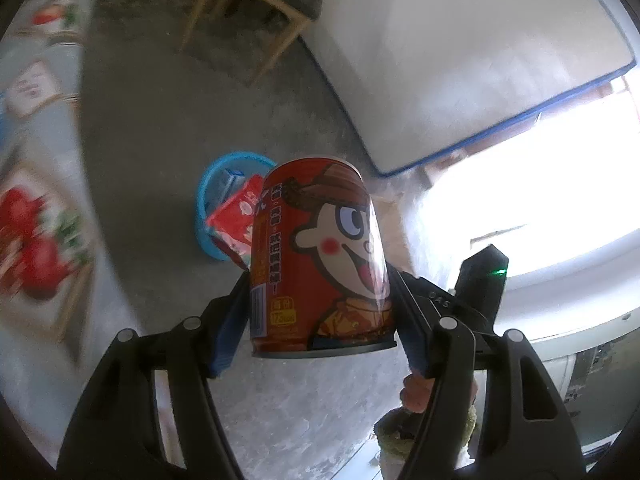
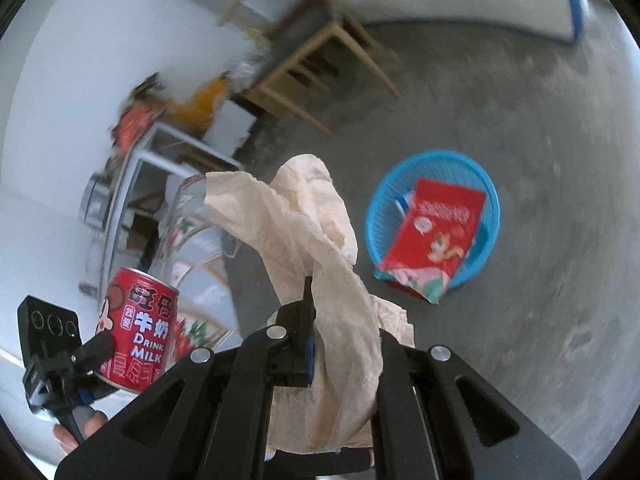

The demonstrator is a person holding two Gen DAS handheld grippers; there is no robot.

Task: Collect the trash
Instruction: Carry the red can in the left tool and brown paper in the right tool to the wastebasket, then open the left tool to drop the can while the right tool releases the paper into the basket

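The left claw (image 1: 320,296) sits low in the middle of its frame, with its blue pads (image 1: 230,320) pressed on both sides of a red can (image 1: 320,256). The right claw (image 2: 340,320) is squeezed tight on a crumpled tissue (image 2: 304,232). A hand (image 1: 420,394) shows at the lower right, gripping the other claw's handle.

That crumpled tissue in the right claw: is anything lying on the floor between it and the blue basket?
Nothing. In the right wrist view, only bare grey floor separates the tissue from the blue basket.
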